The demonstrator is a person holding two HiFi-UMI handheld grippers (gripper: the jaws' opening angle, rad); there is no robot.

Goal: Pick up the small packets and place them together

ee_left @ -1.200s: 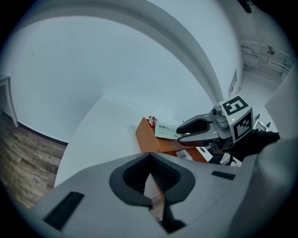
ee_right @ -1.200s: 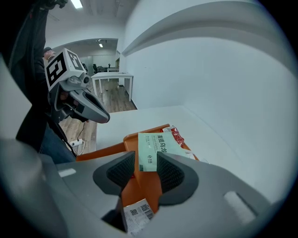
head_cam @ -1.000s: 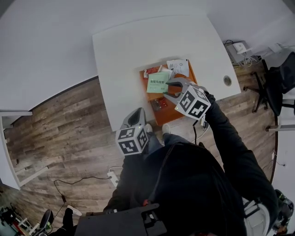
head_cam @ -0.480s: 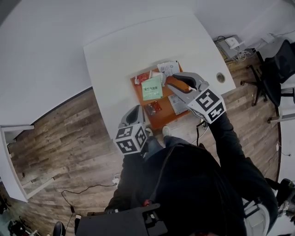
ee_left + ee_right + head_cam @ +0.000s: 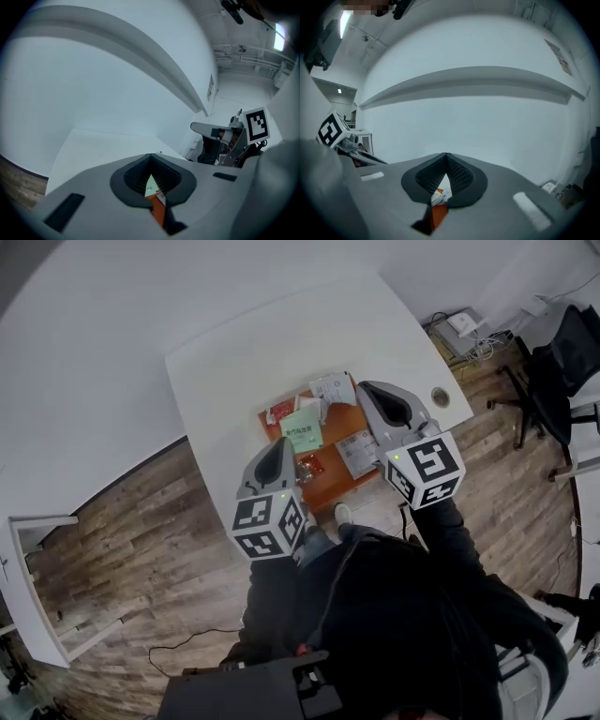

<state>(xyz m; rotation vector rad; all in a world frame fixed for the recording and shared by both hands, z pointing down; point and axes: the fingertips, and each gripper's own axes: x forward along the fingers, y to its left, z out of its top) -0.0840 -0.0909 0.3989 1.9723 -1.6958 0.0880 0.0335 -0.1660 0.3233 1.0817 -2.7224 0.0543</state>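
Packets [image 5: 302, 430] lie on orange tray [image 5: 343, 419]; left tool [image 5: 278, 442] and right tool [image 5: 367, 388] closed, empty.

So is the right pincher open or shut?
Shut. In the right gripper view the right gripper has its jaws closed together at the tips; only the orange mat and a white packet show below them.

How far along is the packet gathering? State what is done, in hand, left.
Done: green packet, white packet and red packet lie close together on the orange mat. In hand: nothing; left gripper and right gripper hover, jaws shut. Left: a second white packet and a small red packet lie apart nearer the person.
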